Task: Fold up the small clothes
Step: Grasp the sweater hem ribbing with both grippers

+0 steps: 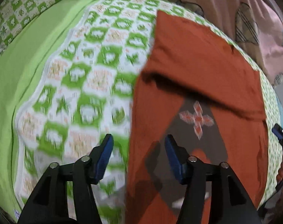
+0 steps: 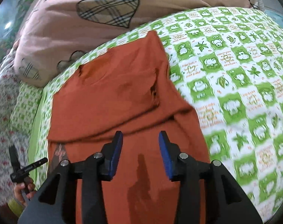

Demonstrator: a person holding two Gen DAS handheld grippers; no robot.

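A rust-orange small garment (image 1: 203, 69) lies on the green-and-white patterned bedsheet (image 1: 96, 69), its upper part folded over the lower part. A brown panel with an orange-white flower motif (image 1: 196, 120) shows below the fold. My left gripper (image 1: 138, 141) is open and empty, hovering over the garment's left edge. In the right wrist view the same garment (image 2: 122, 93) fills the middle. My right gripper (image 2: 140, 137) is open and empty, above the garment just below the fold edge. The left gripper's handle (image 2: 25, 168) shows at the lower left there.
A pink blanket with plaid heart patches (image 2: 96, 13) lies bunched beyond the garment. A plain light-green sheet band (image 1: 29, 65) and a matching patterned pillow (image 1: 27, 5) lie to the left. The patterned bedsheet (image 2: 234, 85) spreads right of the garment.
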